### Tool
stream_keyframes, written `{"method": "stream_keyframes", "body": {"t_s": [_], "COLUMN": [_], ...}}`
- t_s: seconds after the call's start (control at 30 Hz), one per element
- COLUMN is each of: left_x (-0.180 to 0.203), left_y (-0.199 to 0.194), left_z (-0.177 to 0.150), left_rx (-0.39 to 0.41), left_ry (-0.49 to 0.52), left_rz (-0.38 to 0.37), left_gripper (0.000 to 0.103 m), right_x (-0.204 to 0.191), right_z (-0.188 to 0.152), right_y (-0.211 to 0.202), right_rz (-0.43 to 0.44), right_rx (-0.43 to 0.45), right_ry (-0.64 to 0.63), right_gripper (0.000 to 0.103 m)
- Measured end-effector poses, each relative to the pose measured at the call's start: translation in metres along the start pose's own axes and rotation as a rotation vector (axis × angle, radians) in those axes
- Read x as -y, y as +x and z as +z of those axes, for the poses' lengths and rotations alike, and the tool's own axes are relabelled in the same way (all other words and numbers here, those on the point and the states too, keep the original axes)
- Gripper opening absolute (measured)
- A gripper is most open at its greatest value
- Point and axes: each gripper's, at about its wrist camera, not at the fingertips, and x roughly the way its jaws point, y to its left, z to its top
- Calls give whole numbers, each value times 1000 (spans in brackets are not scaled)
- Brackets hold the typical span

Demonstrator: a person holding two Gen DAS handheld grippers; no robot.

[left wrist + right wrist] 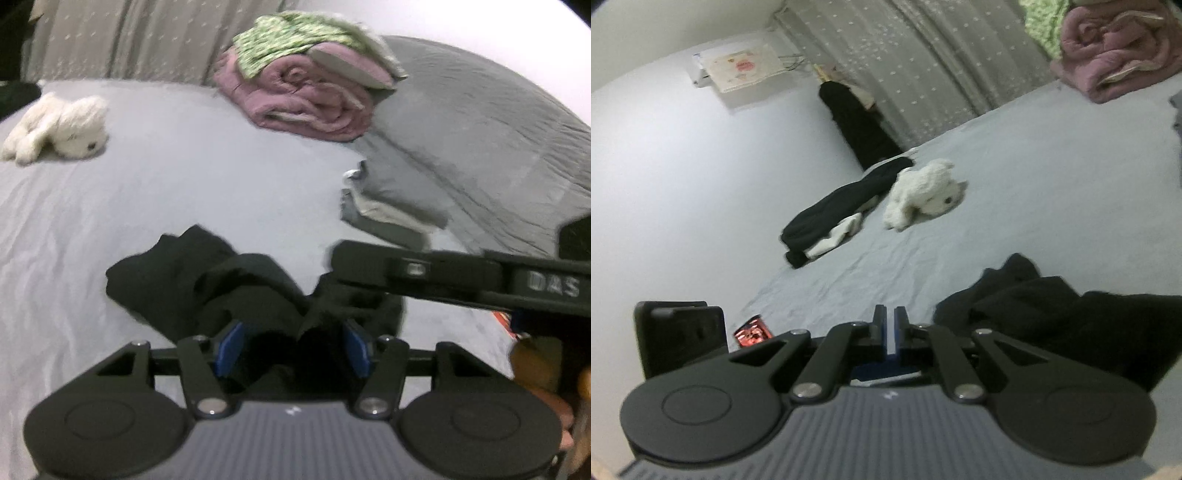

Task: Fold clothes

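Observation:
A crumpled black garment (177, 280) lies on the pale grey bed sheet (207, 173). My left gripper (293, 345) stands open just over its near edge. A fold of the black cloth sits loosely between the blue pads (229, 347), which do not press on it. My right gripper (890, 328) is shut, its blue pads nearly touching and nothing between them. It hovers just left of the same black garment (1071, 321). In the left wrist view, the right gripper's black finger (424, 269) reaches in from the right, above the garment.
A folded grey garment (388, 206) lies beyond, beside a grey duvet (487, 122). Further back is a rolled pink blanket (314, 107) with green cloth (295, 40) on top. A white plush toy (923, 195) and a black and white garment (834, 214) lie near the bed's edge.

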Motion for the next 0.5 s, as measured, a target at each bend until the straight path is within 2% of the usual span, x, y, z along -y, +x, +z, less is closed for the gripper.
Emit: {"method": "stream_keyframes", "body": {"t_s": [0.03,0.13,0.2,0.23,0.27,0.37,0.47,0.5], "left_x": [-2,-4,-3,-1,1,10,25,31], "left_y": [3,8,10,10,10,9,18,23], "left_z": [2,6,8,10,12,19,21,20], "left_rx": [-3,-10,-13,-7,-2,18,-5,-18], "left_ry": [-14,-40,-49,-46,-43,-25,13,33], "left_rz": [3,-6,-17,-19,-20,-48,-98,-105], "left_gripper": [60,61,61,62,63,70,82,82], "right_x": [3,12,21,25,29,44,60,65], "right_z": [-1,-5,-8,-9,-10,-14,-16,-17], "right_y": [-3,-11,-18,-23,-27,-39,-53,-58], "right_rz": [-20,-82,-121,-139,-157,-199,-241,-255], "right_rx": [6,17,20,23,26,42,61,67], "right_ry": [5,19,41,53,64,100,142,156], "right_gripper": [15,15,25,38,46,46,46,46]}}
